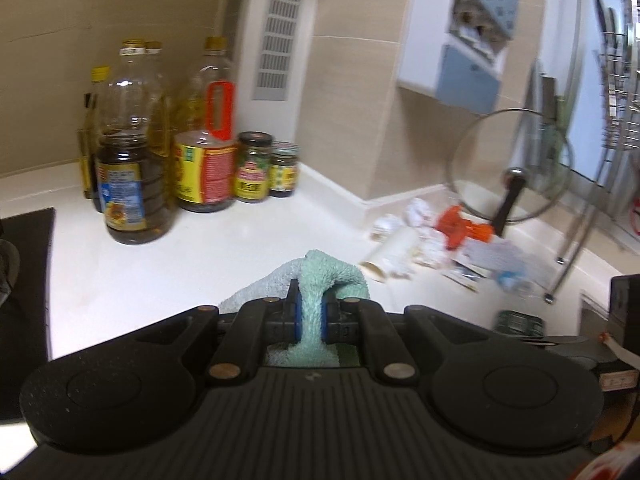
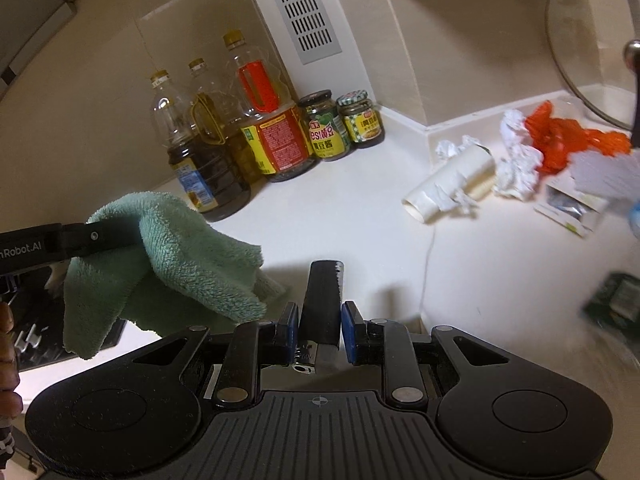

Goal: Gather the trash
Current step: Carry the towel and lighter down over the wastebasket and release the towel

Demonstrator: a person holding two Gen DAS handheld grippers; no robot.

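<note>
My left gripper (image 1: 310, 314) is shut on a mint green cloth (image 1: 316, 276) and holds it above the white counter; the cloth also shows in the right wrist view (image 2: 180, 252), hanging from the left gripper's finger (image 2: 100, 236). My right gripper (image 2: 320, 326) is shut on a flat black handle-like object (image 2: 322, 300) that points forward. The trash lies in the counter's corner: a tipped white paper cup (image 2: 448, 184) (image 1: 390, 252), crumpled white tissues (image 2: 518, 160), an orange plastic wrapper (image 2: 560, 140) (image 1: 460, 228) and torn packets (image 2: 572, 204).
Several oil bottles (image 1: 132, 160) and sauce jars (image 2: 326, 128) stand against the tiled wall. A glass pot lid (image 1: 512, 164) leans upright behind the trash beside a metal rack (image 1: 616, 112). A black stove edge (image 1: 24, 280) is at the left. A dark green packet (image 2: 616, 304) lies at the right.
</note>
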